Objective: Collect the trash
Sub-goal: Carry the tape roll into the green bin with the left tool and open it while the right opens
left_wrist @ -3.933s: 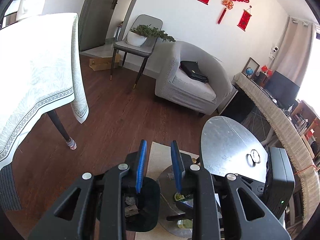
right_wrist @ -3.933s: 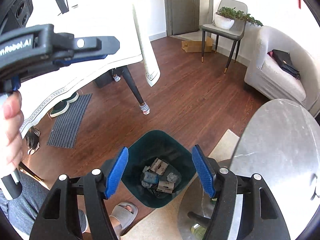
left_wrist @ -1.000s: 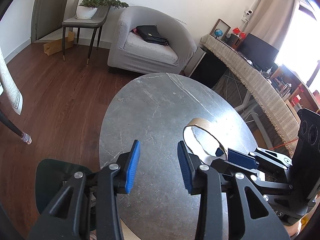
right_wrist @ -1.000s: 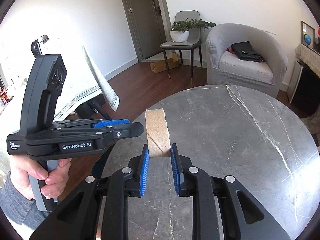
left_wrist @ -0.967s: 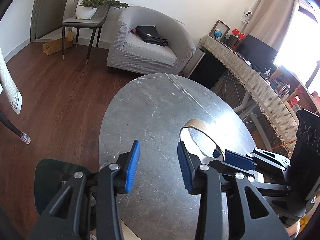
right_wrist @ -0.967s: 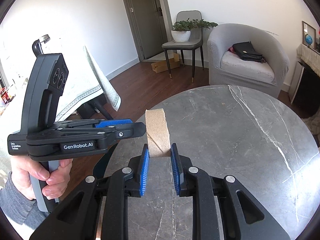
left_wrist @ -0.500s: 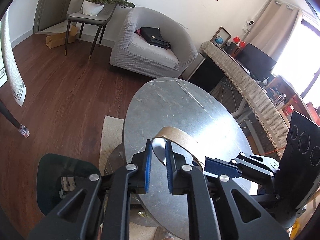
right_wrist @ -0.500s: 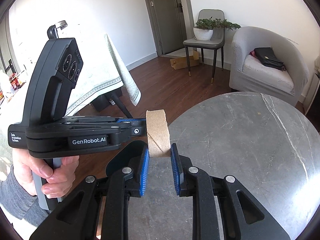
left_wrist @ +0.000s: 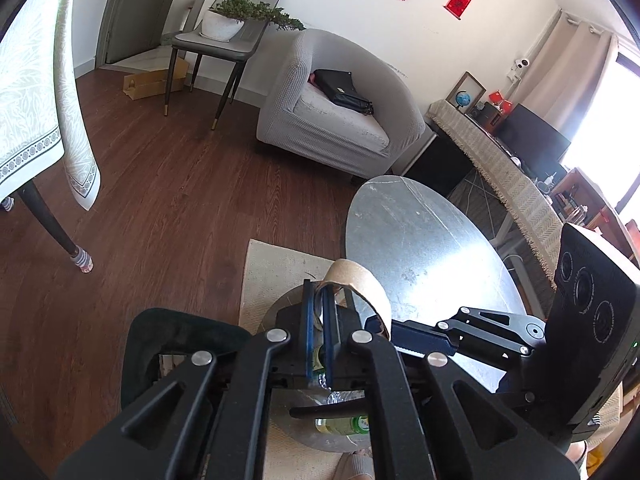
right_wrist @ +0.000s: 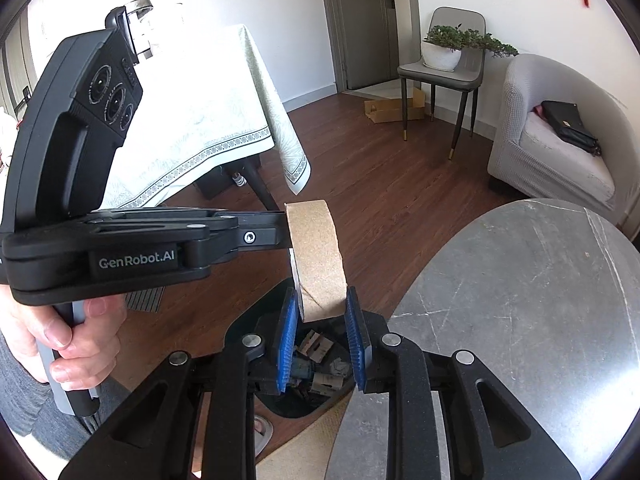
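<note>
We are pinching the wall of a cardboard ring (left_wrist: 362,280) between the closed blue pads of our left gripper (left_wrist: 318,332), one pad inside the ring and one outside. In the right wrist view the ring (right_wrist: 316,256) is standing on edge in the air, and the fingers of our right gripper (right_wrist: 320,336) are sitting on either side of its lower end with a narrow gap showing at each pad, so the right one is parted and not clamping. The ring is hanging just past the table's (right_wrist: 520,320) near edge, above the dark bin (right_wrist: 280,404) on the floor, where crumpled scraps (right_wrist: 316,346) are lying. In the left wrist view the bin (left_wrist: 172,332) is sitting beside the table (left_wrist: 420,240).
</note>
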Demonstrator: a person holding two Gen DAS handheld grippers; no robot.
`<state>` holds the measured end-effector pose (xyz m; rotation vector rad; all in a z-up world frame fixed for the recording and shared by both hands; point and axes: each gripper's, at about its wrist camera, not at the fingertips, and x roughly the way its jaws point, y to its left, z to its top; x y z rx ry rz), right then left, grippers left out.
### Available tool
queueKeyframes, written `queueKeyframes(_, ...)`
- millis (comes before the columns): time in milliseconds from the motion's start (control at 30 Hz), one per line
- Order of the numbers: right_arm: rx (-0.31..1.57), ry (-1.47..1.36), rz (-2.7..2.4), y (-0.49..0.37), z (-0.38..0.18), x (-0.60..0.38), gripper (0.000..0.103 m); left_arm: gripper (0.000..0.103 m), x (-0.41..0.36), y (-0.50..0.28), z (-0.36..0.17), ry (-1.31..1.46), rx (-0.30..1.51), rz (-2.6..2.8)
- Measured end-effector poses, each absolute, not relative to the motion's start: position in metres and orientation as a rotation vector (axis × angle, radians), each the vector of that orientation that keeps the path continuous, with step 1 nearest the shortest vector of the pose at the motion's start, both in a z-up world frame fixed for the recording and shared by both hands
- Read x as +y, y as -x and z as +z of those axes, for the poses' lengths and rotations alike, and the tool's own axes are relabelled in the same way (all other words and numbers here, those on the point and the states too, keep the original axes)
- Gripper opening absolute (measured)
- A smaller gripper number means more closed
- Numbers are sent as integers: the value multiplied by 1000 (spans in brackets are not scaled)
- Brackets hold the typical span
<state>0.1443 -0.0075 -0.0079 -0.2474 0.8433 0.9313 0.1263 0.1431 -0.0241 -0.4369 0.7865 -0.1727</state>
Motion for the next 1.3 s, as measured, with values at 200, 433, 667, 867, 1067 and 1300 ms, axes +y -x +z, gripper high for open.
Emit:
queueKeyframes(200,866,272,952,-142,-17,19,55,2,171,-116,-28,458,787,-143)
queueKeyframes(433,895,332,937,-139,-26,39,55,2,200,-107,-52,405,853,-64)
queueKeyframes(667,903,335,894,-141,-25,44,55,2,209,-103,-99,299,976,8)
queueKeyframes(867,897,294,859,-145,-18,40,55,2,208,-103,-138,203,1084,34)
queueKeyframes(1067,903,271,835,-148,-15,37,55,3,203,-106,-172,156,1186,26)
queueKeyframes(1300,874,252,811,-148,-2,25,57,36,200,-108,-196,121,1256,50)
